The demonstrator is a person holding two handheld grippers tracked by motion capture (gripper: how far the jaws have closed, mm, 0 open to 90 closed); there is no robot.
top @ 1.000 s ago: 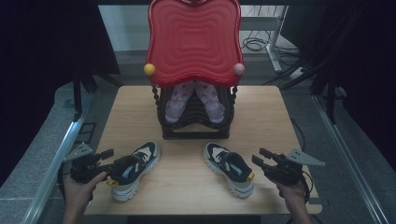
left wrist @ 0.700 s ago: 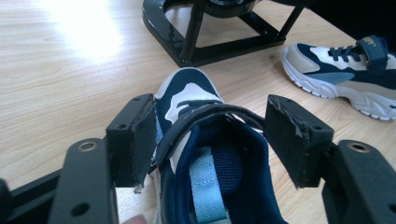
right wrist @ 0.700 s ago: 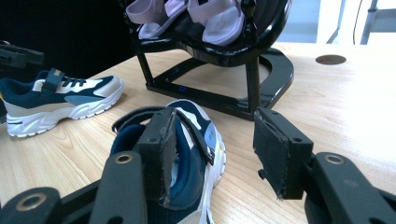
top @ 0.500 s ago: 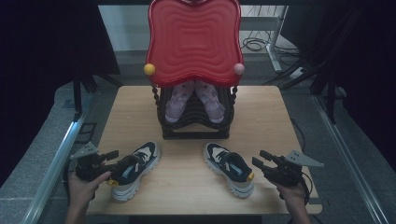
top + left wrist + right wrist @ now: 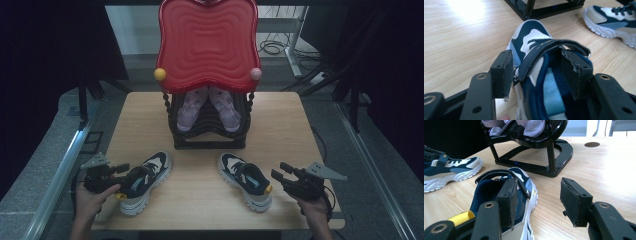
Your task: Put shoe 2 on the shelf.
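My left gripper (image 5: 536, 72) straddles the left sneaker's (image 5: 142, 181) collar, jaws apart (one inside the shoe). My right gripper (image 5: 537, 200) hangs open beside the right sneaker (image 5: 246, 180). Both shoes lie on the surface (image 5: 200, 195) before the black rack (image 5: 210, 140).

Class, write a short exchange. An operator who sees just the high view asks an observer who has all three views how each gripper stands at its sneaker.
Operator: From above, the left gripper overlaps the left sneaker's heel. Is it around anything?
Observer: Yes. The left gripper is open and straddles the side wall of the left sneaker, with one jaw inside the opening and one outside.
Operator: And the right one?
Observer: The right gripper is open with nothing between its jaws. One jaw is in front of the opening of the right sneaker, and the other is over bare table.
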